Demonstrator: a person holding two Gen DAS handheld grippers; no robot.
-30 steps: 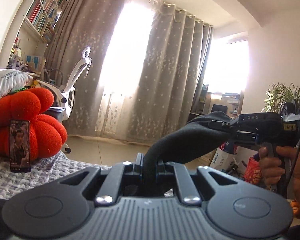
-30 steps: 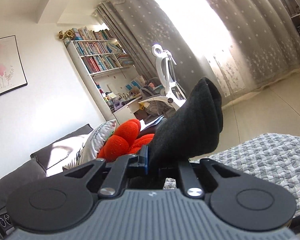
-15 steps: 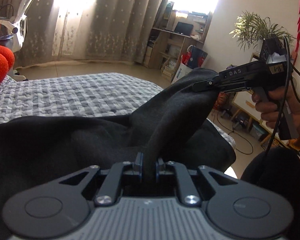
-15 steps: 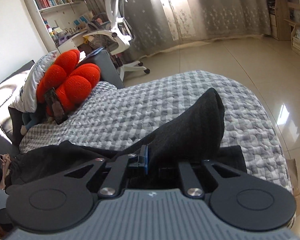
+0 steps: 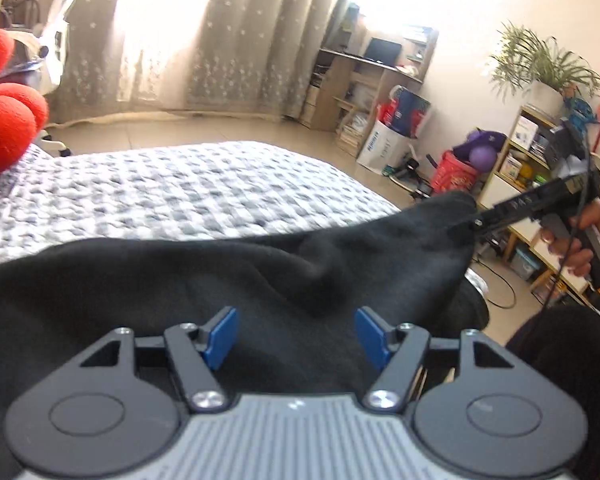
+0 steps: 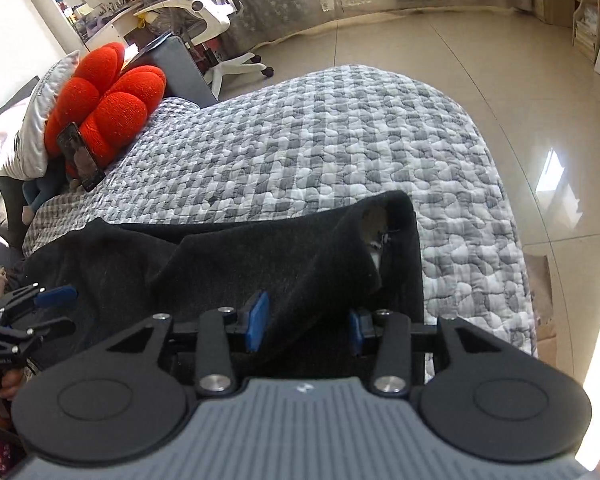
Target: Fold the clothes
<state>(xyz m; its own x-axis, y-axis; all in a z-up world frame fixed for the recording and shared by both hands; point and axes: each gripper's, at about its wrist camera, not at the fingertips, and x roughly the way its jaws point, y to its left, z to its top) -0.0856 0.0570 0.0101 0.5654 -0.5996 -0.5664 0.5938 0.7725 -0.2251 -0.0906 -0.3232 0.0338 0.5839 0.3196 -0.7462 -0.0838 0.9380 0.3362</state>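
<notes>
Black garment (image 6: 280, 256) — upper layer lying over lower, on quilted bed (image 6: 340, 140). Left gripper (image 5: 297, 336), right gripper (image 6: 306, 322): fingers spread, nothing pinched. Handling — gripping or releasing, keep edges aligned.

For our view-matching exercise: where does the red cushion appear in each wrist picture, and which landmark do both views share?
Left wrist view: the red cushion sits at the far left edge, cut off by the frame, beyond the quilt.
Right wrist view: the red cushion lies upper left, against a white pillow.
Shared landmark: the grey checked quilt, with the black garment on its near end.
</notes>
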